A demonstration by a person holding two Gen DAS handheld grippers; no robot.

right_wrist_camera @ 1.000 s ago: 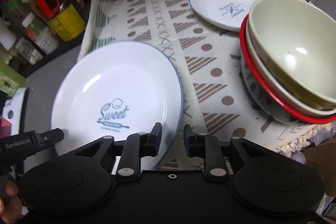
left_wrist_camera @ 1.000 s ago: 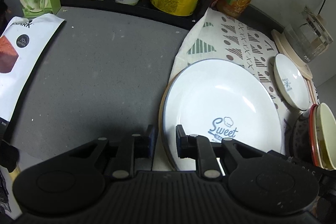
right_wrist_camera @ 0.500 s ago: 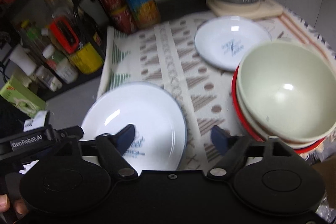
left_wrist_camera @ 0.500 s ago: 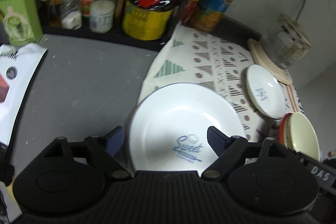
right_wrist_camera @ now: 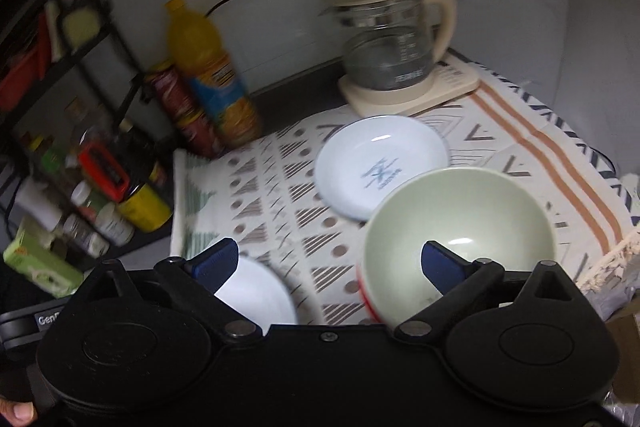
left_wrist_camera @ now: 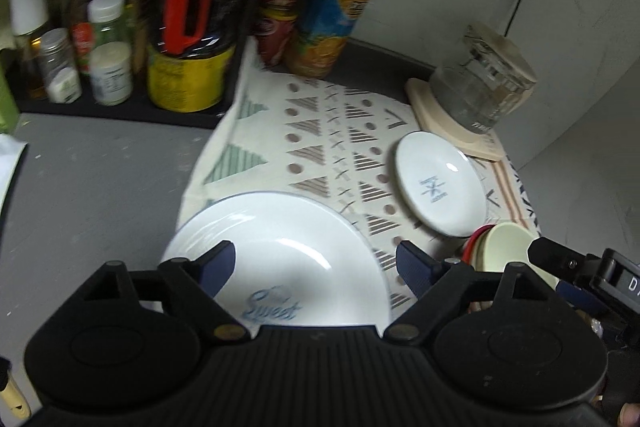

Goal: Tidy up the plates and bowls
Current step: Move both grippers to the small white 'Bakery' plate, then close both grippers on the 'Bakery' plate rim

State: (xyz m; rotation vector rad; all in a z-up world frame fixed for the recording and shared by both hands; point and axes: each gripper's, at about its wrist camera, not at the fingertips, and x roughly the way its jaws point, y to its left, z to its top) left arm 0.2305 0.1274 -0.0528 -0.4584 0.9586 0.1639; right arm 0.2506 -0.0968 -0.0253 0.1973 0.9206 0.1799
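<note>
A large white plate (left_wrist_camera: 280,247) with blue "Sweet" lettering lies flat at the near left corner of the patterned cloth (left_wrist_camera: 320,131). My left gripper (left_wrist_camera: 314,255) hovers above it, open, with nothing between its fingers. A small white plate (right_wrist_camera: 380,163) rests farther back on the cloth. A pale green bowl (right_wrist_camera: 460,219) sits nested in a red-rimmed bowl (right_wrist_camera: 366,291) at the near right. My right gripper (right_wrist_camera: 328,255) hangs above the cloth between the large plate (right_wrist_camera: 256,295) and the bowls. Its jaws are opening and hold nothing.
A glass kettle (right_wrist_camera: 392,43) on a cream base stands at the back of the cloth. An orange juice bottle (right_wrist_camera: 208,67) and red cans stand at the back left. A black rack of condiment bottles (left_wrist_camera: 184,39) lines the grey counter (left_wrist_camera: 88,195).
Both grippers stood nearly shut at the large plate's near rim. Both have since opened wide, risen and drawn back. The plate stays flat on the cloth.
</note>
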